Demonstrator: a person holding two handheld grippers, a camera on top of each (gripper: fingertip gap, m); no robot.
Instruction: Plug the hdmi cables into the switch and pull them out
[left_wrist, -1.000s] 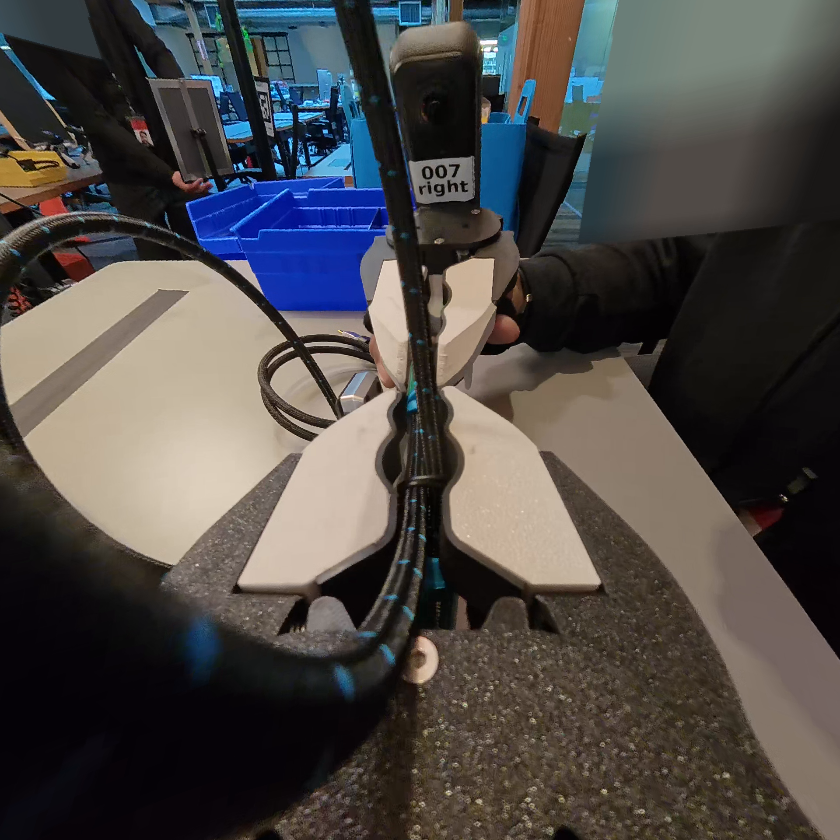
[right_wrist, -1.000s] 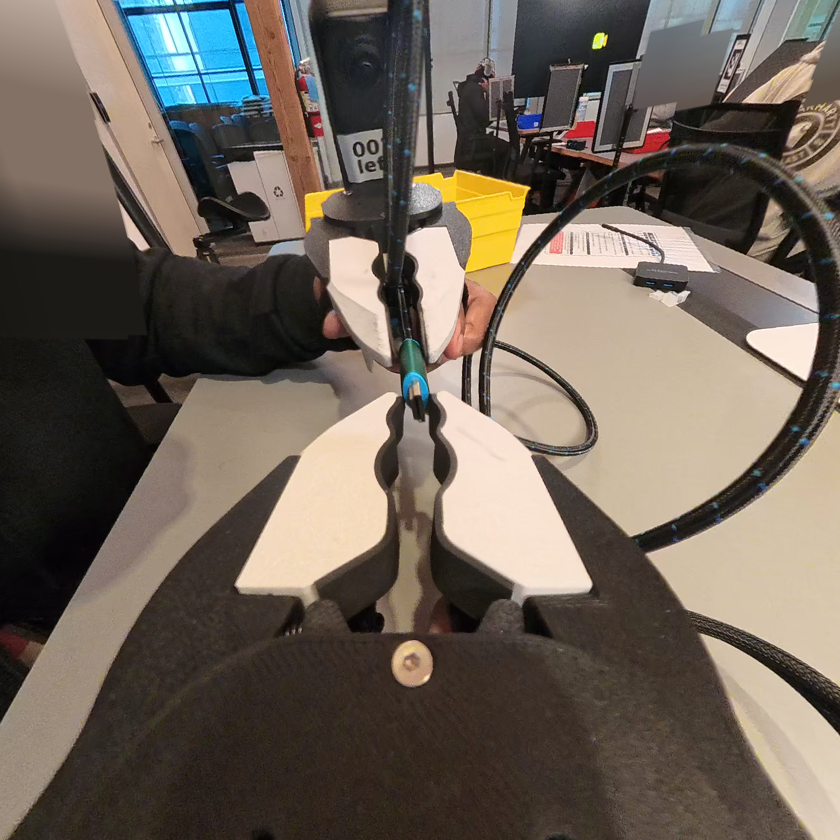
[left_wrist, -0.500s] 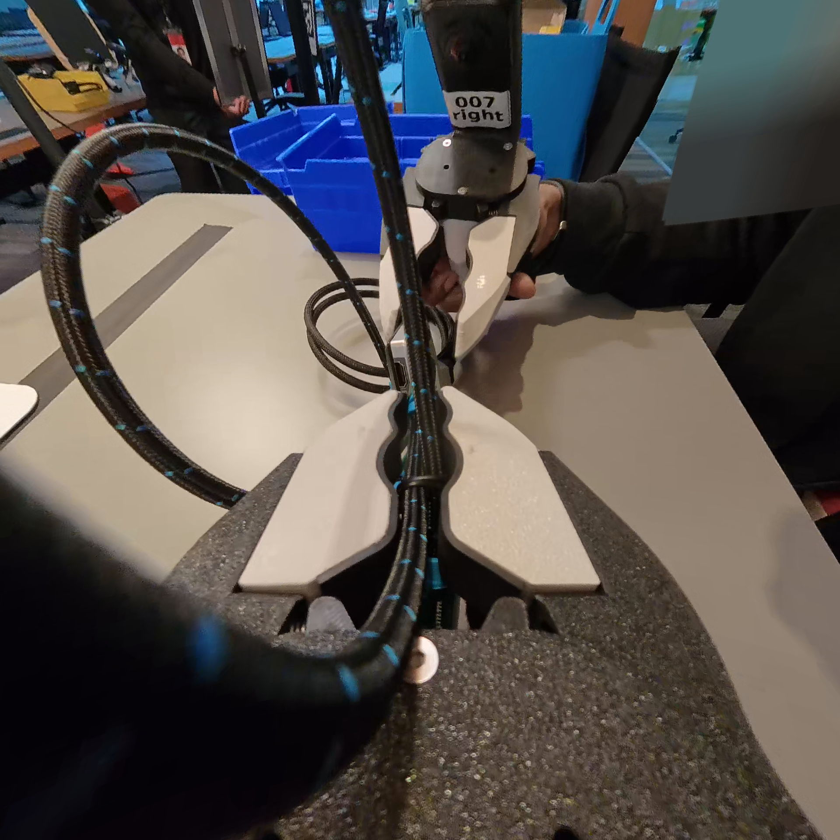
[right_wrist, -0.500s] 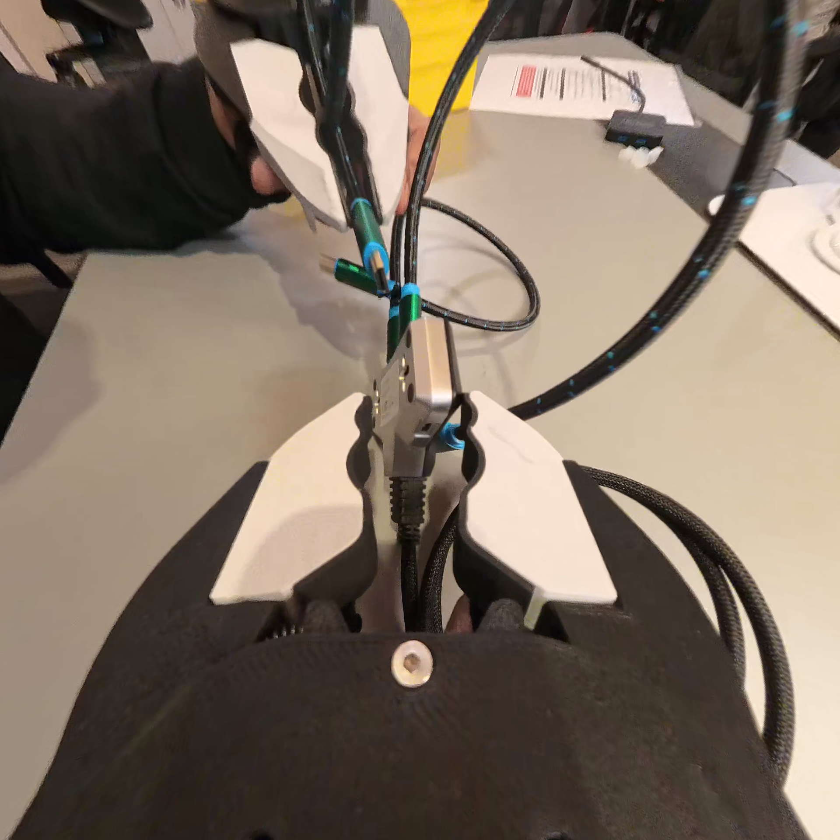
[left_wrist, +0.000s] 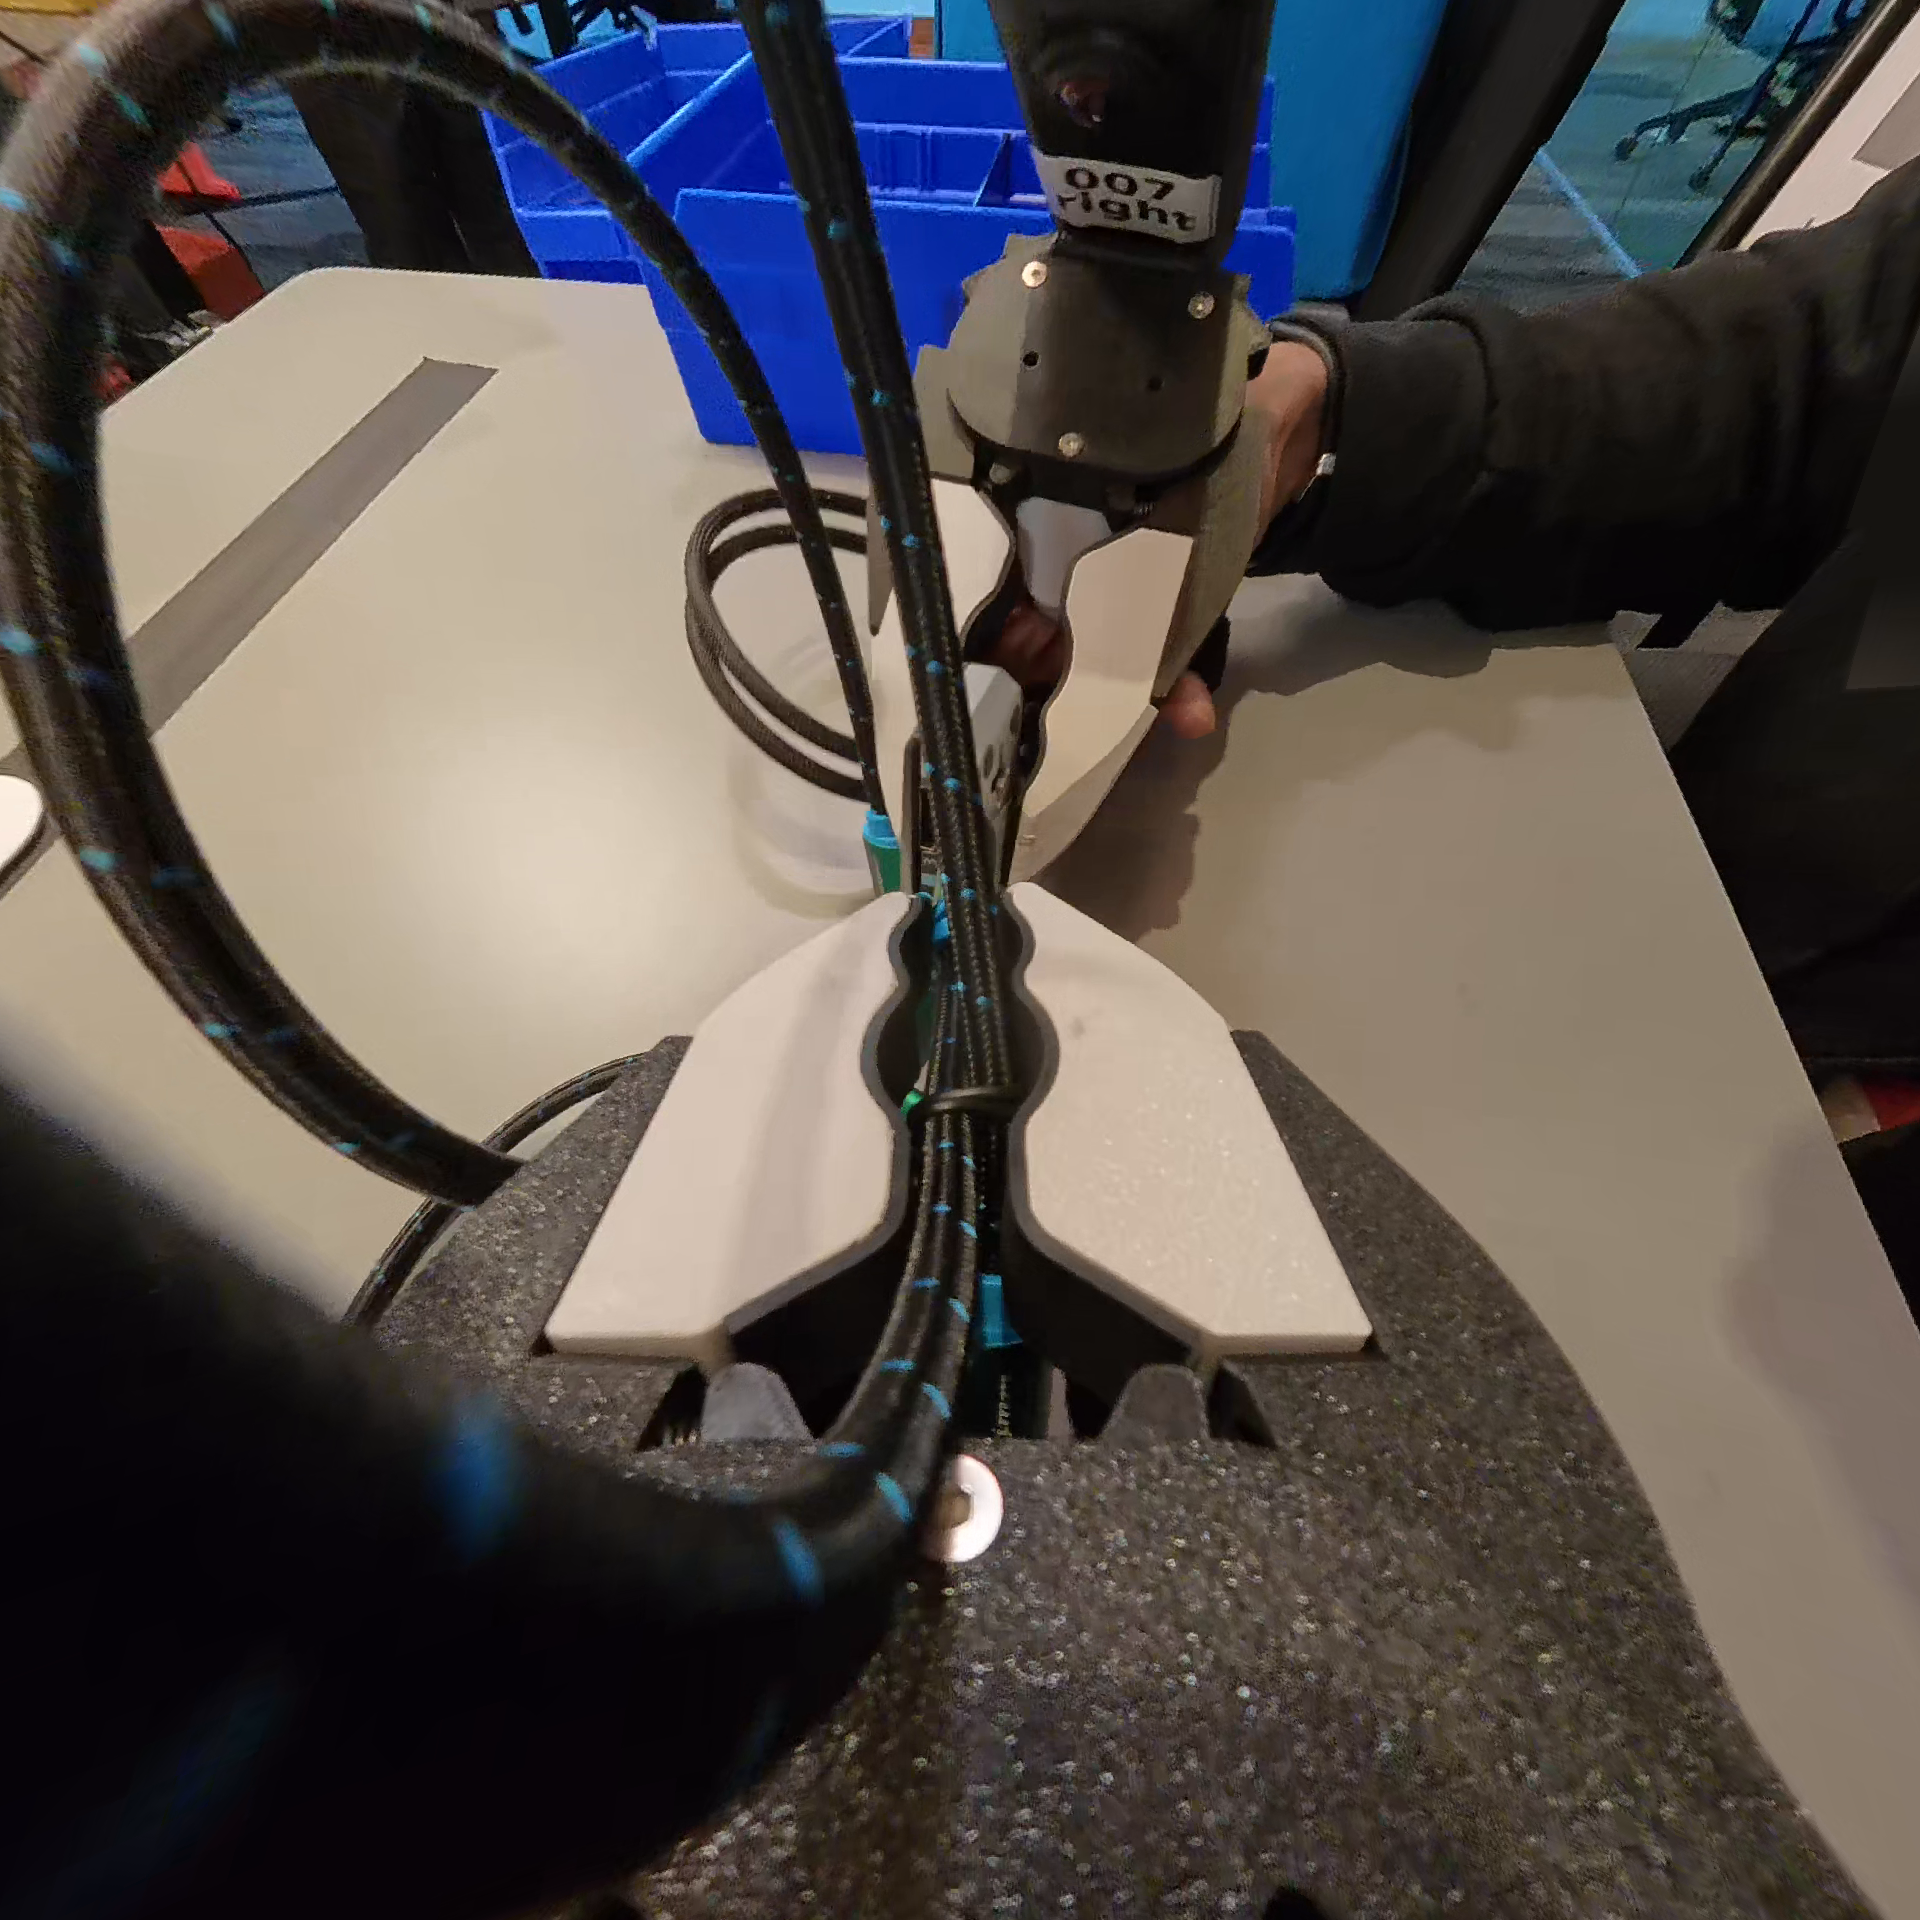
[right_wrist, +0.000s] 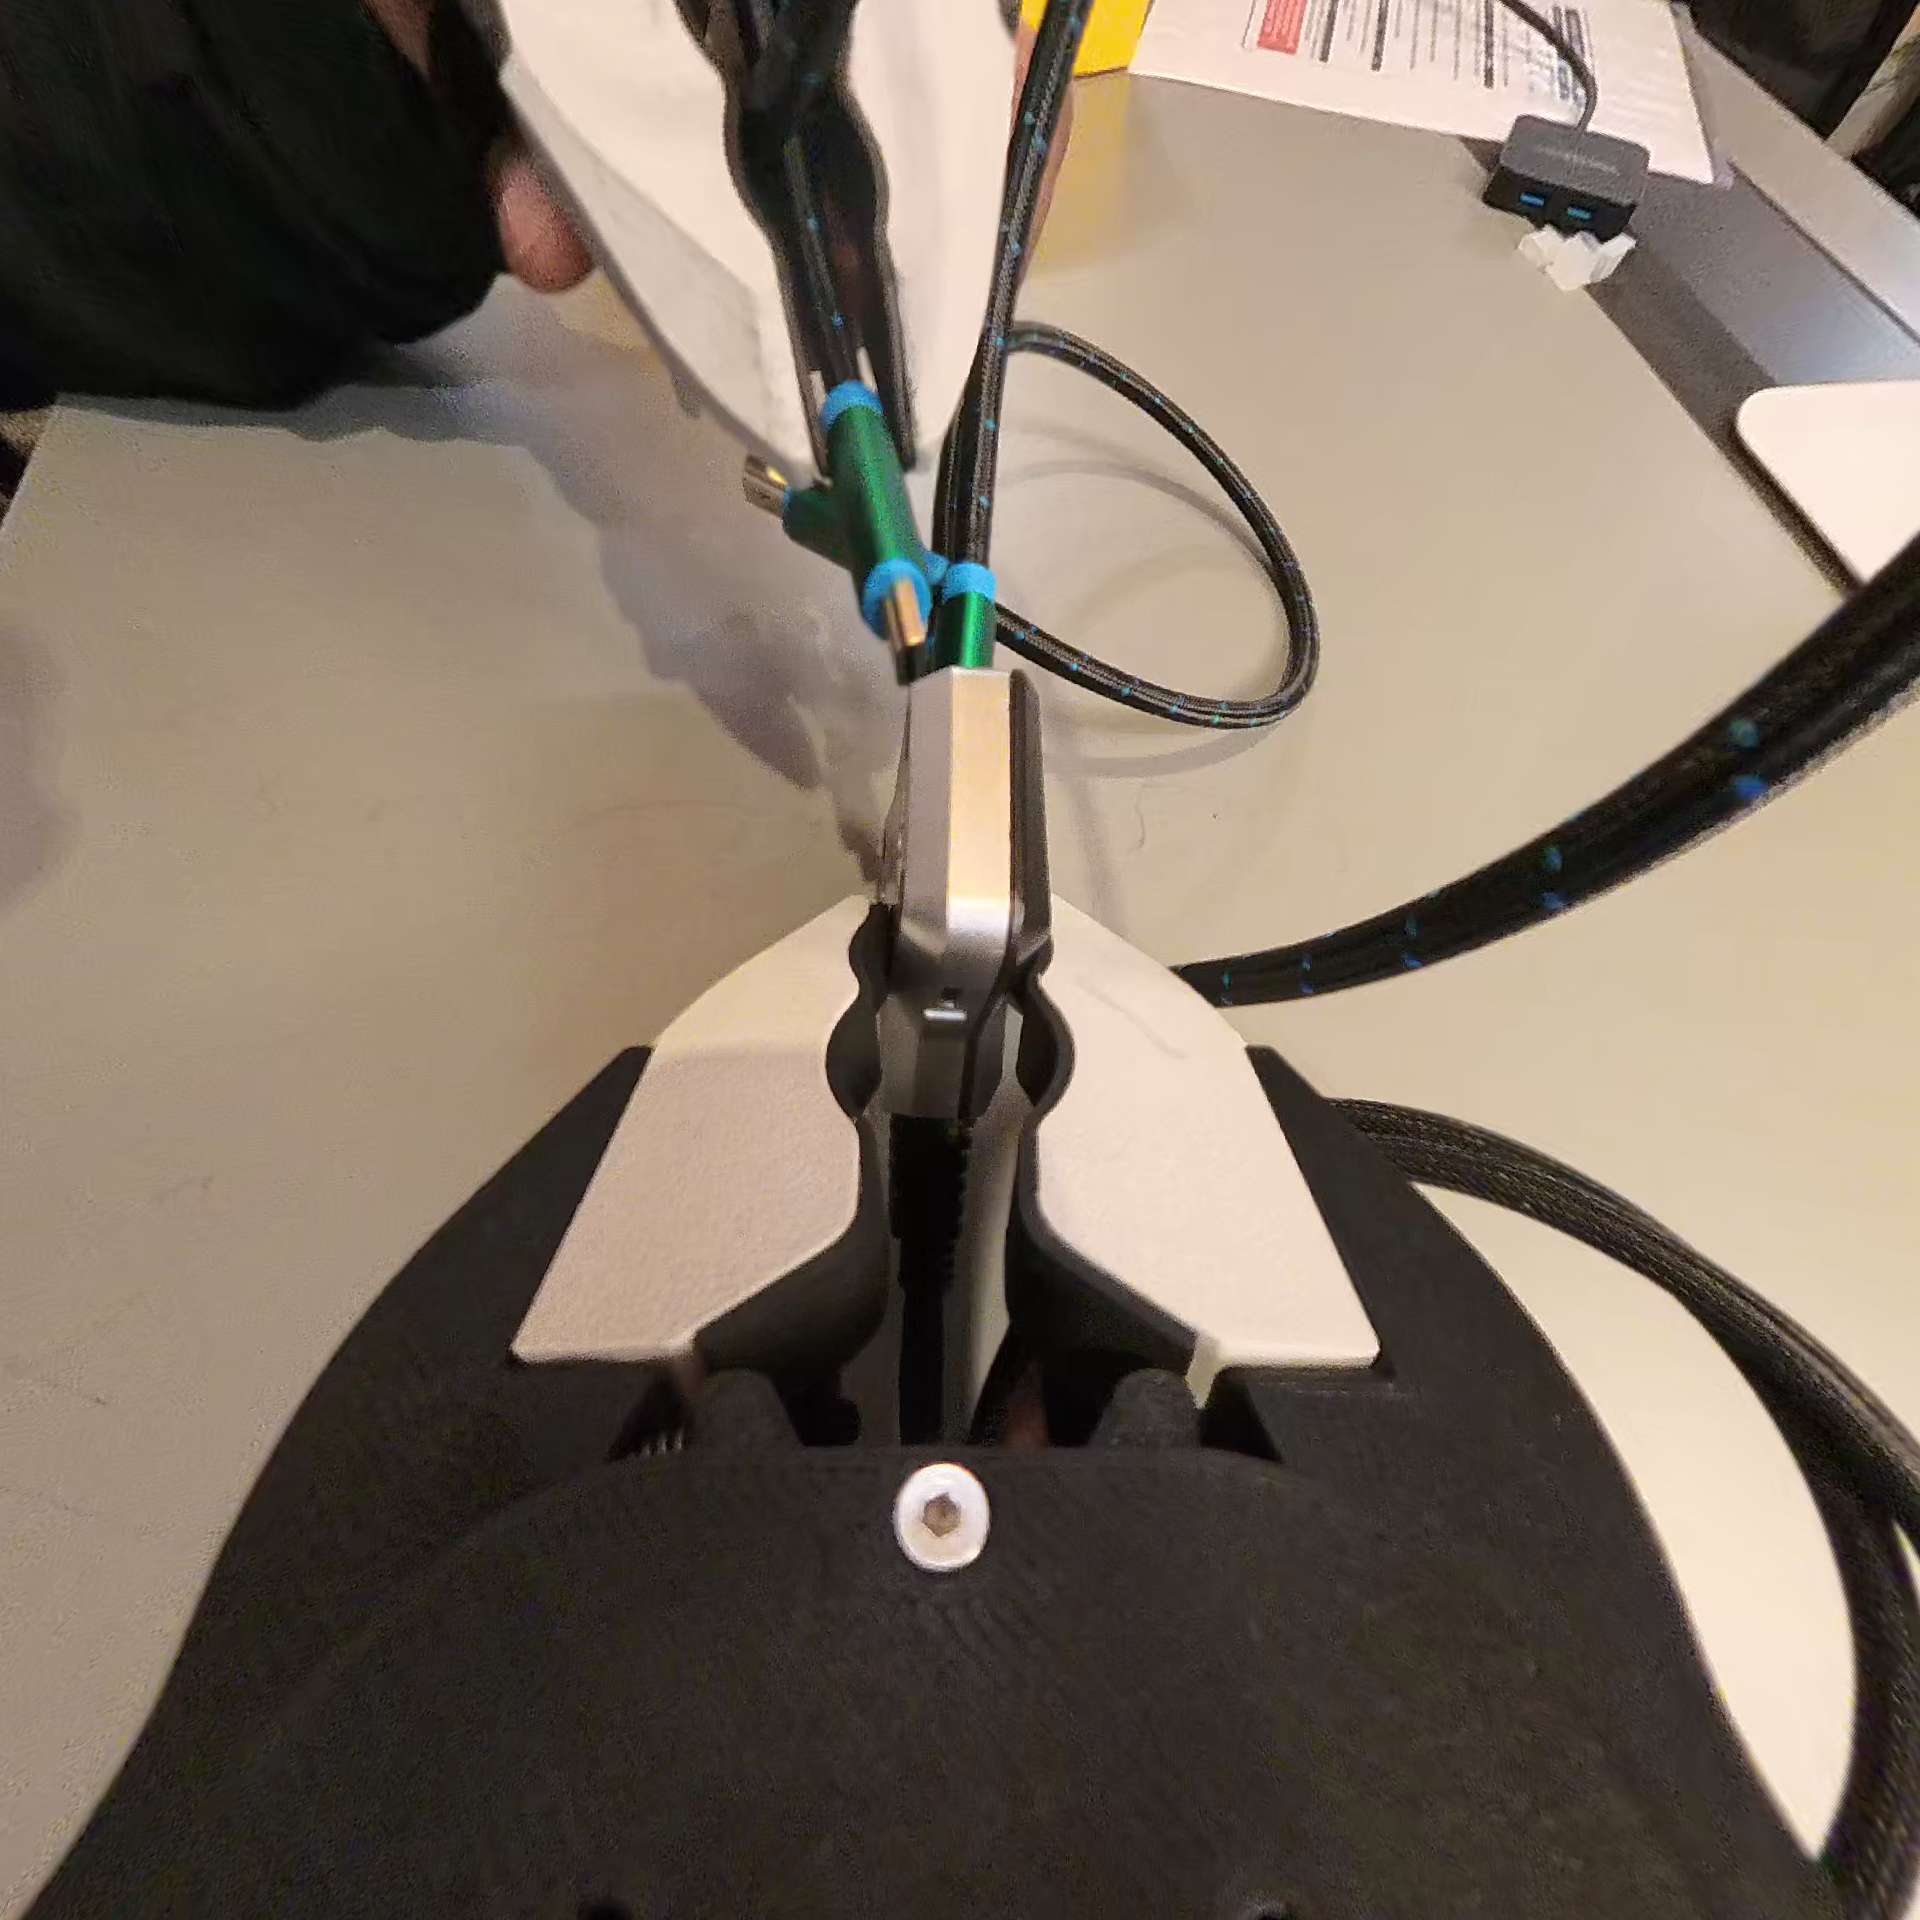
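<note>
My right gripper (right_wrist: 961, 925) is shut on a silver HDMI switch (right_wrist: 961, 821) and holds it edge-on above the grey table (right_wrist: 416, 831). One green plug (right_wrist: 964, 634) sits in the switch's far end. My left gripper (left_wrist: 961, 904) is shut on a black braided cable (left_wrist: 935, 675) with blue flecks. In the right wrist view the left gripper (right_wrist: 847, 436) holds a green connector (right_wrist: 873, 509) tilted down, its gold tip (right_wrist: 906, 629) right at the switch's far end, beside the plugged one. A third green connector (right_wrist: 795, 509) pokes out behind it. The switch (left_wrist: 992, 727) and right gripper (left_wrist: 987, 769) also show in the left wrist view.
Blue bins (left_wrist: 831, 260) stand at the table's far side behind the right gripper. A coil of black cable (left_wrist: 748, 623) lies on the table. In the right wrist view a printed sheet (right_wrist: 1455, 62), a black hub (right_wrist: 1564, 177), a white pad (right_wrist: 1849, 468) and a yellow bin (right_wrist: 1081, 31) lie beyond. Tip to tip, the grippers are about 7 centimeters apart.
My right gripper has closed on the switch and turned it edge-on. My left gripper has come closer, bringing the green connector's tip down to the switch's far end.
</note>
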